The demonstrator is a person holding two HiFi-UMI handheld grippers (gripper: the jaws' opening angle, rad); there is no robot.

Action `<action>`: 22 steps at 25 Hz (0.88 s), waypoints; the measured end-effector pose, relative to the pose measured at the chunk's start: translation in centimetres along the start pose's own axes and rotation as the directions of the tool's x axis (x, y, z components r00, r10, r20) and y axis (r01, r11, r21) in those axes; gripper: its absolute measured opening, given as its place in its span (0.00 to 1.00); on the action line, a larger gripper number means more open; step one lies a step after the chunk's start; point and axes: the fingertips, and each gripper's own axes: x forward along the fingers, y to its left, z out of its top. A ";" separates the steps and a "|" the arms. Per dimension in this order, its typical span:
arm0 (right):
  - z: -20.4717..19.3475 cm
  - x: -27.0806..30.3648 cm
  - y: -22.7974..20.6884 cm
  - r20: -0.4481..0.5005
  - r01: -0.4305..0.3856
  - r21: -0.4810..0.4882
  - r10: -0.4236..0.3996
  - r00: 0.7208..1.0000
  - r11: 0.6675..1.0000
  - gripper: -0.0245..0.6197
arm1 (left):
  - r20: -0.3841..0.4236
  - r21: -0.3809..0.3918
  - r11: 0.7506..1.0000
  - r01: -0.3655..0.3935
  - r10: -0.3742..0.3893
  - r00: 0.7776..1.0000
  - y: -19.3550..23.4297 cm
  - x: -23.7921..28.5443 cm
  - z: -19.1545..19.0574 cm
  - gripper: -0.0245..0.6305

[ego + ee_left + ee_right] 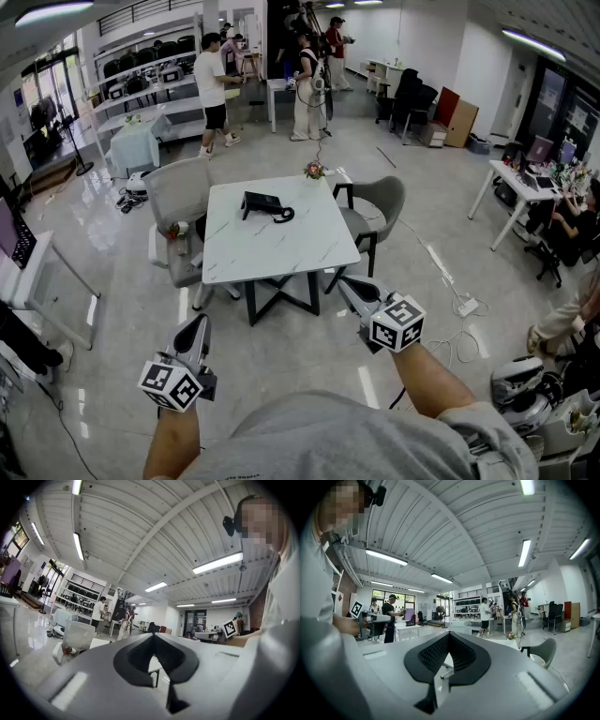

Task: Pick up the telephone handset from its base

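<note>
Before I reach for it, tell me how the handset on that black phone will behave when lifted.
The handset looks like hard black plastic, so it is probably rigid and light. Its cord loops beside the base, so it may tug back as you lift. The table looks smooth, so the base could slide.

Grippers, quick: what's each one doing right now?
Left gripper: shut, nothing between the jaws.
Right gripper: shut, nothing between the jaws.
</note>
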 end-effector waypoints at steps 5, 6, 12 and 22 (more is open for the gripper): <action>0.2 -0.6 -1.1 0.005 -0.002 -0.002 0.002 1.000 1.000 0.03 | 0.011 0.003 1.000 -0.002 0.002 1.000 -0.8 0.7 -0.2 0.11; 0.3 -0.7 -1.3 0.006 -0.004 -0.003 0.004 1.000 1.000 0.03 | 0.012 0.001 1.000 -0.005 0.005 1.000 -1.0 0.8 0.0 0.11; 0.7 -1.3 -2.6 0.008 -0.013 -0.013 0.013 1.000 1.000 0.03 | 0.024 0.004 1.000 -0.018 0.018 1.000 -2.0 1.3 -0.3 0.11; 1.5 -3.6 -4.8 0.025 -0.105 -0.001 0.105 0.994 0.994 0.41 | 0.048 0.007 0.998 -0.056 0.056 0.997 -5.8 2.4 -0.1 0.11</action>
